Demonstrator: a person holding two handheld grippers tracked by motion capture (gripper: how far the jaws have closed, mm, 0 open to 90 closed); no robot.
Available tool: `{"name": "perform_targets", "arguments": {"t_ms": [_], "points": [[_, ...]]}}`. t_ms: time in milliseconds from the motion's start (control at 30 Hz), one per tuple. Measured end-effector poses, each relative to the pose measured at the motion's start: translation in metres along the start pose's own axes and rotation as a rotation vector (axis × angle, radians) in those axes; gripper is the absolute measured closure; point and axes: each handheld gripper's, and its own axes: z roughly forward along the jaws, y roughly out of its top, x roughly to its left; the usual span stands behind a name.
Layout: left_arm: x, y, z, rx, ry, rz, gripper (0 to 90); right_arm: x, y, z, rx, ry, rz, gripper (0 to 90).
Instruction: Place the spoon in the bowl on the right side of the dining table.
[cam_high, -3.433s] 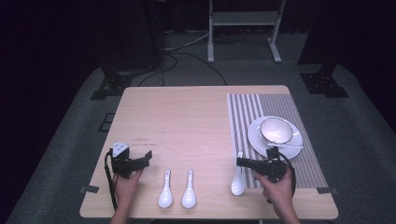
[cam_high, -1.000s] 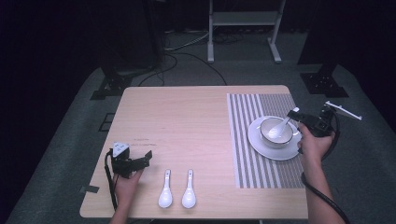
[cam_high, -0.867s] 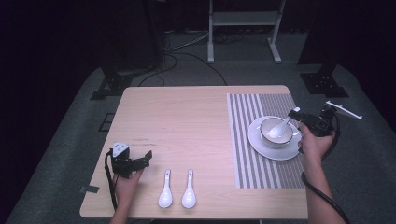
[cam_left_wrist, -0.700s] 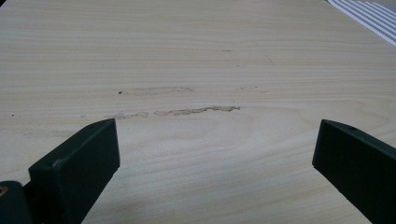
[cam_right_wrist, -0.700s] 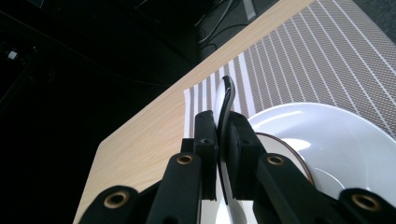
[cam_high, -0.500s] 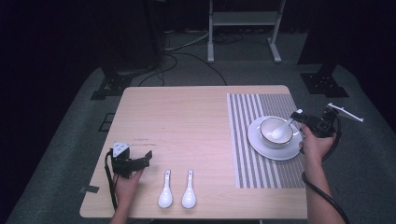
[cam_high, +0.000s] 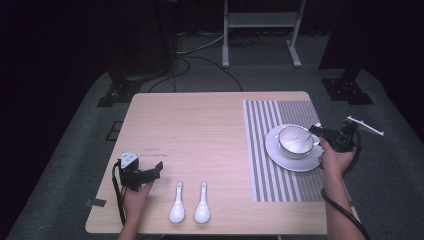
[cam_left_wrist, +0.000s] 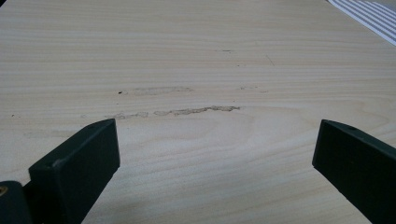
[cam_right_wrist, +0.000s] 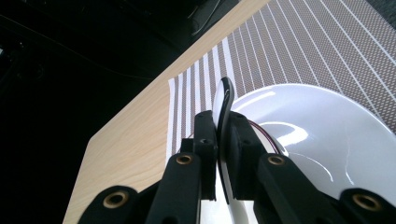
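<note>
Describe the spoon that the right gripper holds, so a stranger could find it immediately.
Find the striped placemat on the table's right side, then the white bowl standing on a saucer there. The white spoon rests inside that bowl, its handle clamped by the right gripper; the two other spoons lie on bare wood.

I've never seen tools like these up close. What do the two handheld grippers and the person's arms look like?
Both are black. The left gripper has two flat, blocky black jaws and a grey three-cornered plate on top, with a black cable looping from it. The right gripper has brass-coloured rivets on its jaw links, a white strip at its rear and a black cable trailing back. Forearms are bare, with no sleeves visible.
</note>
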Motion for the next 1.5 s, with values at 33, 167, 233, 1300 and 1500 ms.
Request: {"name": "perform_targets", "arguments": {"t_ms": [33, 167, 233, 1300, 1500], "points": [[0.000, 0.000, 0.000, 0.000, 0.000, 0.000, 0.0, -0.001, -0.001, 0.001, 0.002, 0.002, 0.003, 83.2], [0.000, 0.000, 0.000, 0.000, 0.000, 0.001, 0.0, -0.006, -0.004, 0.003, 0.008, 0.009, 0.011, 83.5], [0.000, 0.000, 0.000, -0.001, 0.000, 0.000, 0.0, -0.006, -0.005, 0.004, 0.012, 0.012, 0.011, 83.7], [0.000, 0.000, 0.000, 0.000, 0.000, 0.001, 0.0, -0.011, -0.002, -0.001, 0.021, -0.103, -0.115, 76.1], [0.000, 0.000, 0.000, 0.001, 0.001, 0.004, 0.0, -0.018, -0.002, -0.001, 0.028, -0.109, -0.108, 73.6]]}}
